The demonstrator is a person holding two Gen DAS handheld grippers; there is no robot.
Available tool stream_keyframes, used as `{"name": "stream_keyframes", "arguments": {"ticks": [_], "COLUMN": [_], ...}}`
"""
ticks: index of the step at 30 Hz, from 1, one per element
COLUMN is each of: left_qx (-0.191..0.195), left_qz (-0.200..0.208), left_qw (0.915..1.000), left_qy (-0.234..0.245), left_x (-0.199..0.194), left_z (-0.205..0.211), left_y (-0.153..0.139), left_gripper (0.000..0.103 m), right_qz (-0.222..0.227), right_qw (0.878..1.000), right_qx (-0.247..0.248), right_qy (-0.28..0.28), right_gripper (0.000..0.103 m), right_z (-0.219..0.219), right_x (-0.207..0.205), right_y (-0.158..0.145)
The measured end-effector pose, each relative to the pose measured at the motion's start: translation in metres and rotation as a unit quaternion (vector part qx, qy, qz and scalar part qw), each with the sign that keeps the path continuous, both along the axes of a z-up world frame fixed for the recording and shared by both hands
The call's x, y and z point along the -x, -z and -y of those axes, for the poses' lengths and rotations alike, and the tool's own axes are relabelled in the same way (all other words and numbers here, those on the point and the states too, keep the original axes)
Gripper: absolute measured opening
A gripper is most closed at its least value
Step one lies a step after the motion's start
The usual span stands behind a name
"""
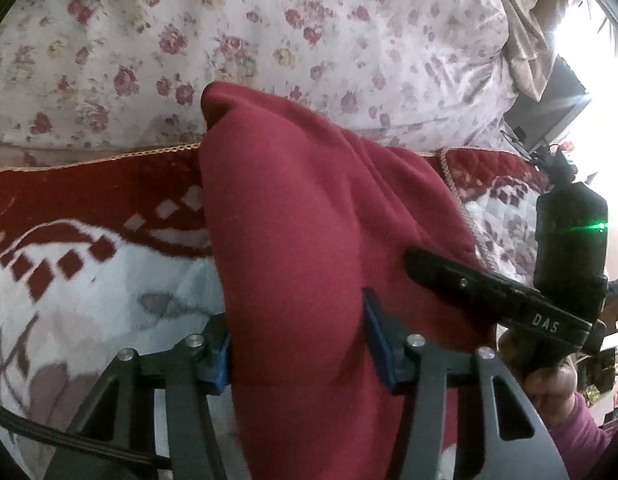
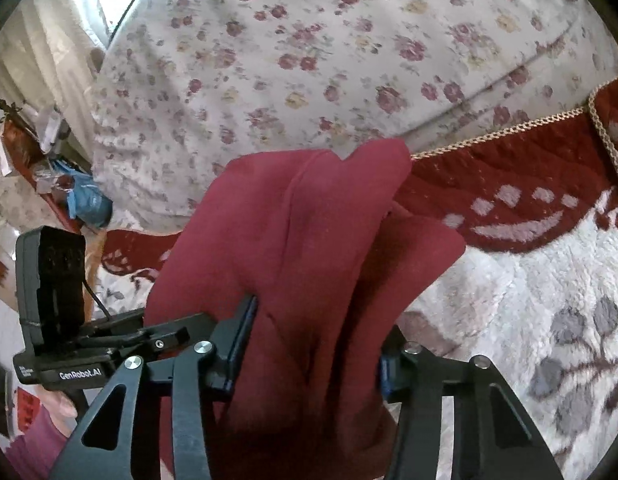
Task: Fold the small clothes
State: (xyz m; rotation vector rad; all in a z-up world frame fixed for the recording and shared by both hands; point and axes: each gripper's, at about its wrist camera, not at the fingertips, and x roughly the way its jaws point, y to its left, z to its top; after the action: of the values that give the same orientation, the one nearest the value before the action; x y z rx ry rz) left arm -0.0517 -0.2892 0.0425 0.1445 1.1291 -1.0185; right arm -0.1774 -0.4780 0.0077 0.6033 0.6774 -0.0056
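A dark red garment (image 1: 305,232) hangs bunched between my left gripper's (image 1: 299,344) blue-padded fingers, which are shut on it and hold it above the blanket. The same red garment (image 2: 309,260) fills the middle of the right wrist view, draped in folds between my right gripper's (image 2: 313,352) fingers, which are shut on it. The right gripper shows in the left wrist view (image 1: 489,292) at the garment's right edge. The left gripper shows in the right wrist view (image 2: 109,344) at the garment's left edge. Both sets of fingertips are hidden by cloth.
A red and white patterned blanket (image 1: 89,248) lies below the garment. Behind it is a floral sheet (image 1: 229,32). Clutter, with a blue bag (image 2: 85,200), sits at the far left of the right wrist view. A bright window (image 1: 589,52) is at the right.
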Motion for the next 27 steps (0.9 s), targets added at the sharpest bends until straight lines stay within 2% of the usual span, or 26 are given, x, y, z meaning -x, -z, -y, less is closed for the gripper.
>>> {"name": "stream_keyframes", "arguments": {"ticks": [4,9,15,17,18,19,22,25,27], "left_qx": [0.006,-0.012,-0.027,-0.040,-0.046,-0.051,-0.064,-0.073,-0.085], "left_qz": [-0.005,0.002,-0.005,-0.011,-0.009,-0.001,0.055,0.099,0.122], "left_qw": [1.0000,0.9999,0.9991,0.9982,0.9977,0.9972,0.9930,0.9862,0.9804], "left_qy": [-0.004,-0.011,-0.032,-0.044,-0.050,-0.056,-0.082,-0.111,-0.129], "left_x": [0.013,0.044,0.074,0.078,0.081,0.084,0.092,0.095,0.094], "left_z": [-0.031,-0.072,-0.112,-0.115,-0.119,-0.121,-0.132,-0.142,-0.144], "left_y": [-0.022,-0.038,-0.024,-0.012,-0.006,-0.003,-0.011,-0.023,-0.026], "left_gripper": [0.053,0.053,0.054,0.058,0.064,0.069,0.082,0.087,0.090], "right_qz": [-0.002,-0.012,-0.032,-0.048,-0.060,-0.066,-0.064,-0.056,-0.035], "right_qw": [1.000,0.999,0.997,0.996,0.996,0.996,0.995,0.991,0.989], "right_qx": [-0.016,-0.021,-0.026,-0.020,0.002,0.021,0.057,0.115,0.137], "right_qy": [-0.017,-0.044,-0.073,-0.071,-0.066,-0.063,-0.054,-0.044,-0.051], "right_gripper": [0.054,0.054,0.054,0.056,0.061,0.065,0.066,0.066,0.066], "right_z": [-0.017,-0.055,-0.091,-0.099,-0.104,-0.107,-0.112,-0.119,-0.128], "right_x": [0.011,0.033,0.056,0.058,0.060,0.063,0.075,0.092,0.102], "right_y": [-0.013,-0.022,-0.010,0.001,0.006,0.006,-0.004,-0.026,-0.043]}}
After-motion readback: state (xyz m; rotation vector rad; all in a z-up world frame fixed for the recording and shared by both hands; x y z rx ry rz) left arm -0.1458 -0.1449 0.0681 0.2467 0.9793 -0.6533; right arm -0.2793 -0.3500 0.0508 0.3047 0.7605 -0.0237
